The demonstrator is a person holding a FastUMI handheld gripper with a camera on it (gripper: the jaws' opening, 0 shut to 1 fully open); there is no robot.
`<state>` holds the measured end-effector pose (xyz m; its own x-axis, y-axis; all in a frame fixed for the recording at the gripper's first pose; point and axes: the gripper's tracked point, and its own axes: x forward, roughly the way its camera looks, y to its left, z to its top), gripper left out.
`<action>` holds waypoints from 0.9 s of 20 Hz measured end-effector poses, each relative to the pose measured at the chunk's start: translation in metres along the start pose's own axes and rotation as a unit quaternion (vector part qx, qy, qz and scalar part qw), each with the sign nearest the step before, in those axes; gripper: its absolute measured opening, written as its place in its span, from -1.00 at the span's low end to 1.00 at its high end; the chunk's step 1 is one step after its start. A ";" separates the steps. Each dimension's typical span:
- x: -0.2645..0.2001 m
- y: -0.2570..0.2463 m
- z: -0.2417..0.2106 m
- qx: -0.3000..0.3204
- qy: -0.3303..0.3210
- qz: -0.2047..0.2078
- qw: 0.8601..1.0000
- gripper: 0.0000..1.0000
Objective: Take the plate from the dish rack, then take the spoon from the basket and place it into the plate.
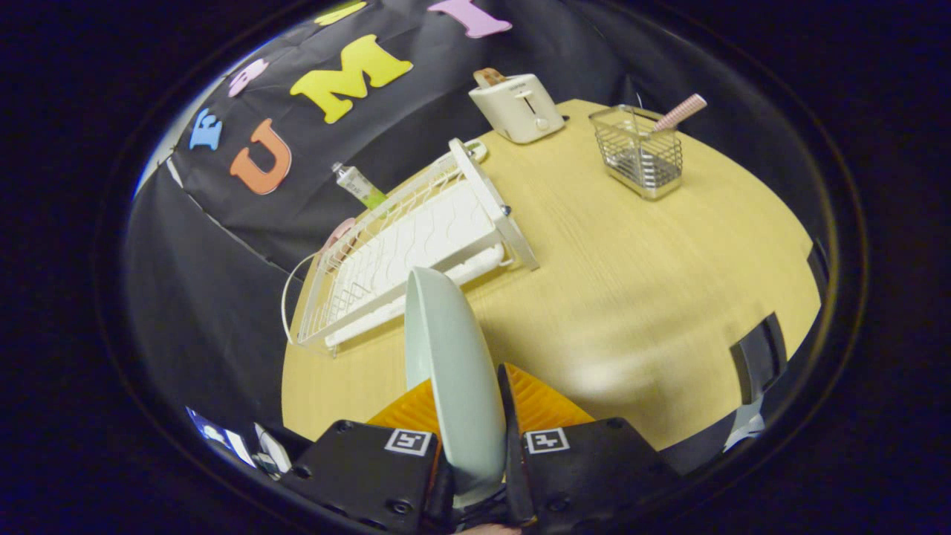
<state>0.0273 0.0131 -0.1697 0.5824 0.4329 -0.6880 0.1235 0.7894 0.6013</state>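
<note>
A pale green plate (453, 371) stands on edge between my two fingers, and my gripper (468, 416) is shut on it, holding it above the wooden table (631, 297). The white wire dish rack (416, 245) lies beyond the plate, to its left. Farther off, to the right, stands a wire basket (640, 152) with the spoon's pink striped handle (680, 113) sticking up out of it. The spoon's bowl is hidden inside the basket.
A cream toaster (518, 106) with a slice of toast in it sits at the far edge between rack and basket. A tube (359, 185) and a pink item lie behind the rack. A dark object (758, 357) sits at the table's right edge.
</note>
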 end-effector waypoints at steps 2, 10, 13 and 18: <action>0.009 0.000 -0.002 0.015 0.011 0.021 1.000 -0.33; 0.020 -0.030 0.019 -0.005 -0.016 0.020 1.000 0.00; 0.013 -0.032 0.028 -0.038 -0.050 0.025 0.998 0.08; -0.031 -0.044 0.063 -0.150 -0.187 -0.018 0.971 0.38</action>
<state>0.0545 -0.0626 -0.1496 0.8403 0.2579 -0.4768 -0.0567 0.9166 0.3959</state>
